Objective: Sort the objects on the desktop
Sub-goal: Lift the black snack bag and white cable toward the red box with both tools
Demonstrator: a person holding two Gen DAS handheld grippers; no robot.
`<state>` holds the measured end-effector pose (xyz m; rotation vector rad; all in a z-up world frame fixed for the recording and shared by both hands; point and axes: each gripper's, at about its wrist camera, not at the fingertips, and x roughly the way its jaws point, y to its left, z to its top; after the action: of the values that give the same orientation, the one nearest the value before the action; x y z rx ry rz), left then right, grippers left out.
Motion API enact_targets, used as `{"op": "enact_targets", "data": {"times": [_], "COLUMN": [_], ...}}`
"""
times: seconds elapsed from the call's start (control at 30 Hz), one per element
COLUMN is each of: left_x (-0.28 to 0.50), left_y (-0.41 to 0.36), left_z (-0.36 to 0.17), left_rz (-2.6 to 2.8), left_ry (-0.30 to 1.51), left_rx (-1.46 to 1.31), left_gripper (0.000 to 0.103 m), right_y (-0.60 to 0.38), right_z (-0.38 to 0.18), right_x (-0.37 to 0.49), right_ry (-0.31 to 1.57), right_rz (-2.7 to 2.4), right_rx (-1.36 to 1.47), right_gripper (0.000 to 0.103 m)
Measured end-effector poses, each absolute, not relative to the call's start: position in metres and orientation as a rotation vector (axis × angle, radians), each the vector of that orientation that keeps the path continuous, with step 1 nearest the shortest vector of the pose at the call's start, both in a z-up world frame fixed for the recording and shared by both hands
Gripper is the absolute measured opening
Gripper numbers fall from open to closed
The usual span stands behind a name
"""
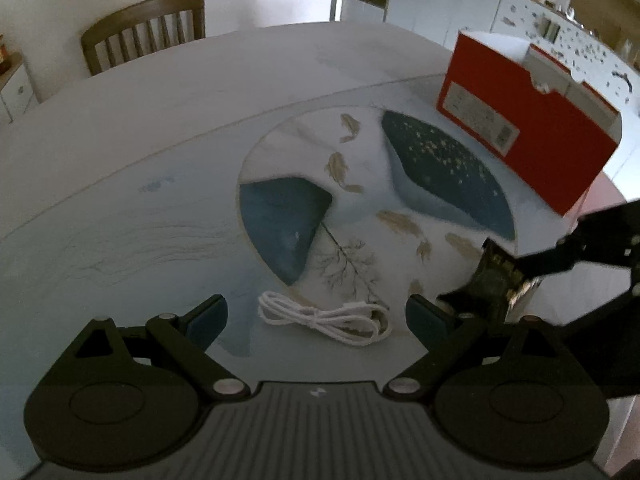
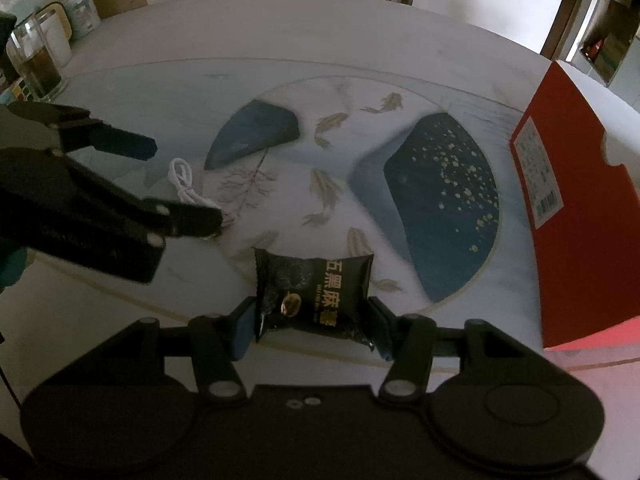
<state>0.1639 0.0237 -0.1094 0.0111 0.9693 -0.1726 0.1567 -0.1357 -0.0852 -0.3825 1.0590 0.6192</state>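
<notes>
Left wrist: spread left tool (image 1: 316,316) frames cable (image 1: 326,319), bare table (image 1: 140,152) beyond.

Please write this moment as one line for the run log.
left gripper: open over white cable | right gripper: shut on black snack packet | red box: on table, right side

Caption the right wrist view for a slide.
Right gripper clamps a black snack packet above the painted table, red box alongside.
</notes>
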Motion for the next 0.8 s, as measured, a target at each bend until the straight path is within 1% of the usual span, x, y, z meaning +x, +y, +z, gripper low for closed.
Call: {"op": "enact_targets", "data": {"times": [0.27,0.43,0.5,0.57,0.8], "left_x": [0.165,0.164,0.166,0.167,0.168], "left_y": [0.021,0.015,0.013,0.012,0.011], "left_z": [-0.122,-0.121,-0.120,-0.119,-0.117], "left_rz": [-0.156,-0.148,-0.153,-0.155,-0.137], "left_ry": [0.974,0.962,0.960,0.960,0.976], "left_rx": [0.041,0.081,0.085,0.090,0.074], "left_gripper": [0.095,0.087,0.081,0.078,0.077], "right_y": [-0.139,-0.139,-0.138,-0.138,-0.140], "right_z": [-0.085,-0.085,-0.085,-0.085,-0.081], "right_x": [0.159,0.159,0.159,0.159,0.161], "right_ry": [1.064,1.066,1.065,1.066,1.062], "right_rz": [0.616,0.617,0.615,0.614,0.615], "right_rx": [-0.379,-0.379,-0.380,-0.382,-0.387], "right_gripper": [0.057,0.057,0.057,0.057,0.055]}}
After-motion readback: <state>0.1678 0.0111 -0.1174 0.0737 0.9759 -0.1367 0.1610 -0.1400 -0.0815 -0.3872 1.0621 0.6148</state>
